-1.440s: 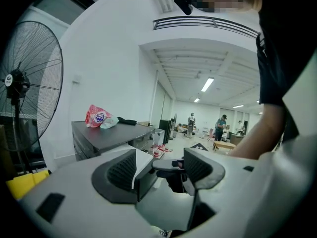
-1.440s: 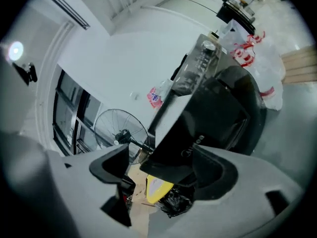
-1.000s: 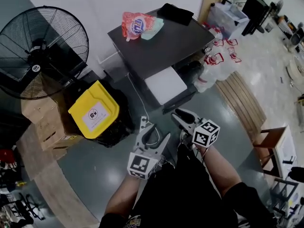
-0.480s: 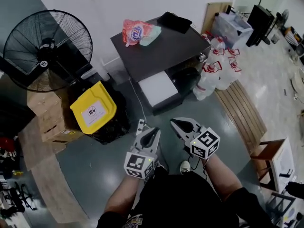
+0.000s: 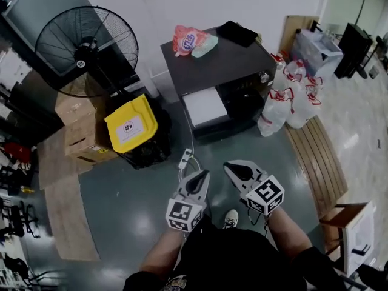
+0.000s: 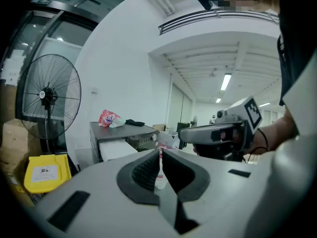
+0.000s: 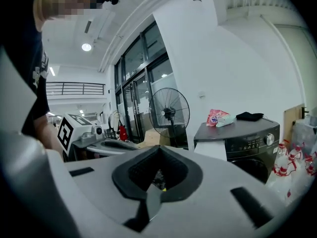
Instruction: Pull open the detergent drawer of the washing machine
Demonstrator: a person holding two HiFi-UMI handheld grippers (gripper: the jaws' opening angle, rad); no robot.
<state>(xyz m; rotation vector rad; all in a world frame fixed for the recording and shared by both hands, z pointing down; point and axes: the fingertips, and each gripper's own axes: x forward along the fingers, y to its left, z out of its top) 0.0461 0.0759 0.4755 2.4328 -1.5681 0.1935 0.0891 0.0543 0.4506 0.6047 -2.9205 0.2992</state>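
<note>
The dark grey washing machine stands against the white wall, and its white detergent drawer sticks out of the front at the left. Both grippers hang over the grey floor, well short of the machine and touching nothing. My left gripper is shut with nothing in it, and so is my right gripper beside it. The left gripper view shows its own closed jaws, with the drawer far ahead. In the right gripper view the drawer juts from the machine beyond the shut jaws.
A pink bag and a black cloth lie on the machine. A standing fan, cardboard boxes and a yellow-lidded bin stand at the left. Water bottles and a wooden slat bench are at the right. A power strip lies on the floor.
Both grippers have closed and have drawn back from the machine, which now lies farther off. The drawer sticks out in every frame.
</note>
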